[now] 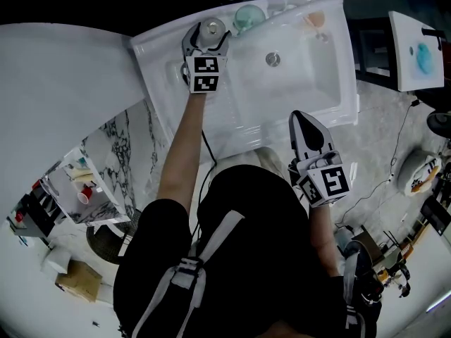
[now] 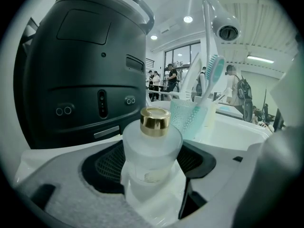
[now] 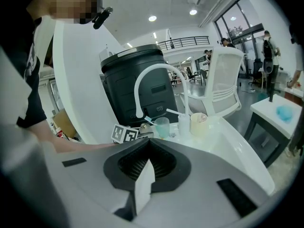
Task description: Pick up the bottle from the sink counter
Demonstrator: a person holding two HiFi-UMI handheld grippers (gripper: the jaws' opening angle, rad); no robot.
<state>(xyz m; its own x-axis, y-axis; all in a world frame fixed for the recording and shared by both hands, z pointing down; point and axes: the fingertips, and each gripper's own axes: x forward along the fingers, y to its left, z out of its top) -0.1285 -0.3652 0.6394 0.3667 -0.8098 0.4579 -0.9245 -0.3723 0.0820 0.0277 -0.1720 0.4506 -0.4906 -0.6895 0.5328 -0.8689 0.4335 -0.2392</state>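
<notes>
One frosted bottle (image 2: 152, 151), gold-capped, upright on the sink worktop (image 1: 158, 55) between the wide-open jaws of the left gripper (image 1: 209, 34), apparently ungripped; right gripper (image 1: 304, 118) idle, jaws together and empty; step judged: grasp, next needing a squeeze, then a lift.

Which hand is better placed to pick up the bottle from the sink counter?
Left: the left claw is open around the bottle, while the right claw is shut, back at the sink's near edge.
</notes>
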